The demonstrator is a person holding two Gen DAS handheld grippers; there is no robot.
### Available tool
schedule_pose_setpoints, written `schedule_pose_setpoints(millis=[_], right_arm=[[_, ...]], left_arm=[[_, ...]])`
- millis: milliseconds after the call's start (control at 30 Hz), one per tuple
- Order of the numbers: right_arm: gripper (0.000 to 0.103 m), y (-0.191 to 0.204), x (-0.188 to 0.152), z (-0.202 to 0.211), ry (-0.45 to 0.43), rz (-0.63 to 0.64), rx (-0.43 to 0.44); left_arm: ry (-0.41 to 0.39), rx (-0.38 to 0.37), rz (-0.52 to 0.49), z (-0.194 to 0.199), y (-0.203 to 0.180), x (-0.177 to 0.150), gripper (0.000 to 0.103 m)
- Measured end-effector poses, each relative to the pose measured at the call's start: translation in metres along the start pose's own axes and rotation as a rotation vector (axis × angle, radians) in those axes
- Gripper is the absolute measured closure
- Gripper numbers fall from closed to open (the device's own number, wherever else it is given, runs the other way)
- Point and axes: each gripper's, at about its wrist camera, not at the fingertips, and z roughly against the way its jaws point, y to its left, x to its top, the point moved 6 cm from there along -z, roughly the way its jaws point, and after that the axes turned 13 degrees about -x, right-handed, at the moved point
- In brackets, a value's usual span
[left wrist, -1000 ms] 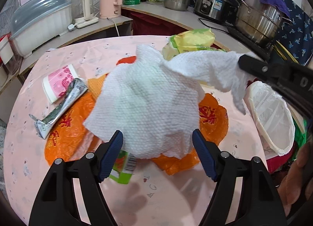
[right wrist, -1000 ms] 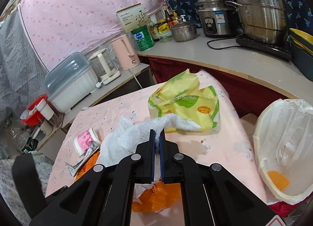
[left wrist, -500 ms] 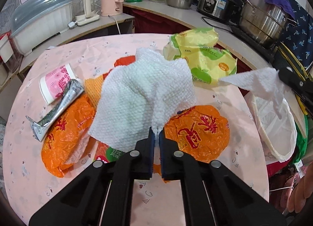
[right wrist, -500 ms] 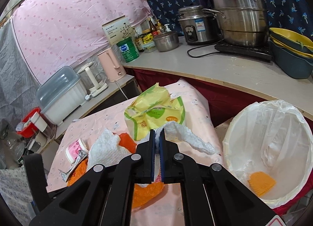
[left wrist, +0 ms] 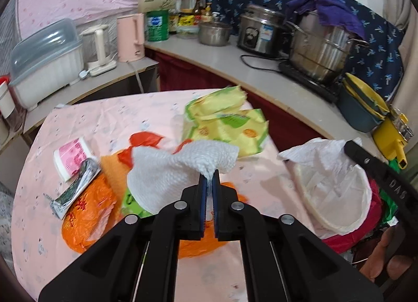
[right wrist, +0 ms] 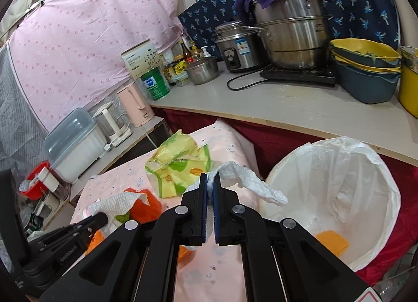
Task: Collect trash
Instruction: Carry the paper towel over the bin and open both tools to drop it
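My left gripper [left wrist: 208, 176] is shut on a white paper towel [left wrist: 177, 169] and holds it lifted over the pink table [left wrist: 104, 116]. My right gripper [right wrist: 209, 180] is shut on a second white paper towel [right wrist: 250, 183], which hangs toward the white-lined trash bin [right wrist: 339, 171] at the table's right edge. The bin also shows in the left wrist view [left wrist: 337, 187], with the right gripper's arm [left wrist: 378, 174] above it. An orange scrap [right wrist: 331, 242] lies in the bin.
On the table lie an orange plastic bag [left wrist: 91, 210], a yellow-green wrapper [left wrist: 227, 122], a pink paper cup [left wrist: 73, 158] and a silver wrapper [left wrist: 75, 189]. A counter [right wrist: 300, 103] with pots, bowls and a kettle runs behind.
My left gripper closed on the paper towel and lifted it off the orange bag. My right gripper carried its towel rightward to the bin.
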Motion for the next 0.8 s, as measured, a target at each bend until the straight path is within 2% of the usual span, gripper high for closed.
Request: schedule_pose_setpoints(millis=[300,533,800], right_arm=[[0.099,-0.063,0.008,0.014,-0.027,-0.077,-0.071],[0.099,-0.111,0.008,0.020,-0.030,-0.132,-0.131],[0.099,-0.155,0.001,0.013,-0.004,-0.198,-0.179]], left_arm=[[0.000,-0.103,-0.118,-0.014,-0.083,0.012,0.100],[0.045,-0.202,-0.198,-0.041,-0.147,0.009,0.099],[0.116,-0.279,-0.258,-0.076,-0.194,-0.002,0.099]])
